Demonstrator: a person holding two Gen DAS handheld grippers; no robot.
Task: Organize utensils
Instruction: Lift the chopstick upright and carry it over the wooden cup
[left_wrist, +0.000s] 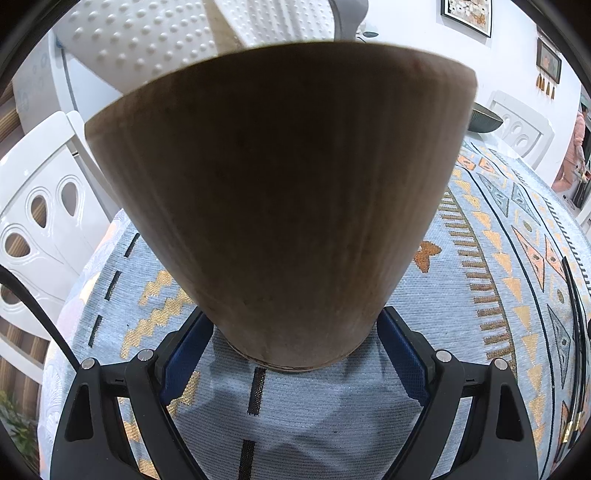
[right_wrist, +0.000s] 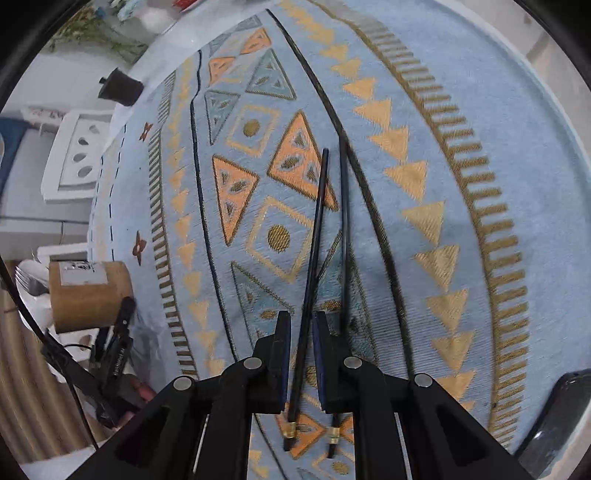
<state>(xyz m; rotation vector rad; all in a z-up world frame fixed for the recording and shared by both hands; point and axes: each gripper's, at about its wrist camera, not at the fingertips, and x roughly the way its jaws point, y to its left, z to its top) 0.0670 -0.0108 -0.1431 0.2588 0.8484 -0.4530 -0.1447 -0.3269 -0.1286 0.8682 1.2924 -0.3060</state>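
In the left wrist view a tall wooden utensil holder (left_wrist: 280, 184) stands on the patterned tablecloth (left_wrist: 461, 295) and fills most of the frame. My left gripper (left_wrist: 291, 317) has its blue pads pressed on the holder's base from both sides. The right wrist view shows my right gripper (right_wrist: 301, 317) pointing down at the cloth, shut on a thin black chopstick (right_wrist: 318, 206) that runs between its pads. A second black chopstick (right_wrist: 345, 221) lies on the cloth just to the right, partly under the right finger. The holder (right_wrist: 88, 295) and left gripper (right_wrist: 118, 332) appear at the far left.
Fork tines (right_wrist: 27, 280) stick out of the holder. White chairs (left_wrist: 40, 221) (right_wrist: 77, 155) stand around the round table. A dark bowl (left_wrist: 484, 118) sits at the far side, a small black object (right_wrist: 120, 88) near the edge, and a dark flat thing (right_wrist: 554, 413) at lower right.
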